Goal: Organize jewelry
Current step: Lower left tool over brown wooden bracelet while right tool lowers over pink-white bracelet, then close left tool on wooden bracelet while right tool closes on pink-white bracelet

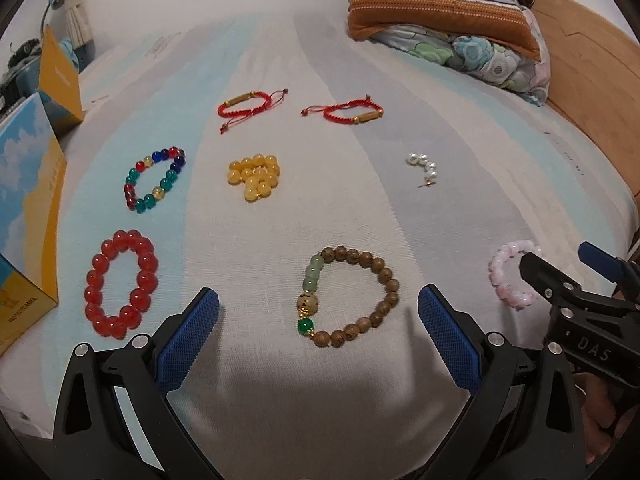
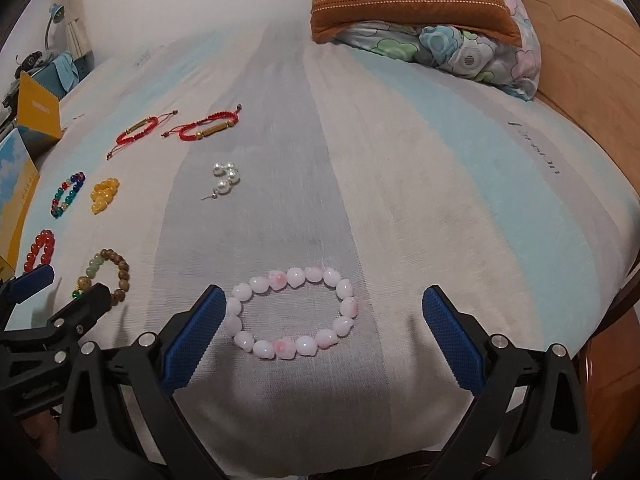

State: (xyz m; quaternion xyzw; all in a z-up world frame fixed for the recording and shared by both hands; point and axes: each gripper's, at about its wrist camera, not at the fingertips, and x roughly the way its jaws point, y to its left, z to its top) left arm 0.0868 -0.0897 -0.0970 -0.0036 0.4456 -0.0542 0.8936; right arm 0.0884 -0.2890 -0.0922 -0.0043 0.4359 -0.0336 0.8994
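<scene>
Several bracelets lie on a striped bed sheet [image 1: 280,380]. My left gripper [image 1: 319,308] is open over the sheet, with a brown wooden bead bracelet [image 1: 352,296] between its fingers. A red bead bracelet [image 1: 120,284] lies to its left. My right gripper [image 2: 323,308] is open around a pink bead bracelet [image 2: 292,312], whose left side touches the left pad [image 2: 192,340]. Further back lie a multicoloured bracelet [image 1: 156,178], a yellow bead bracelet [image 1: 254,176], two red cord bracelets [image 1: 250,106] [image 1: 348,114] and a pearl earring [image 1: 424,168].
Yellow and blue boxes [image 1: 28,216] stand at the bed's left edge. Folded blankets and a pillow [image 1: 444,20] sit at the back right. A wooden bed frame [image 2: 600,60] runs along the right side. The right gripper shows in the left wrist view [image 1: 560,280].
</scene>
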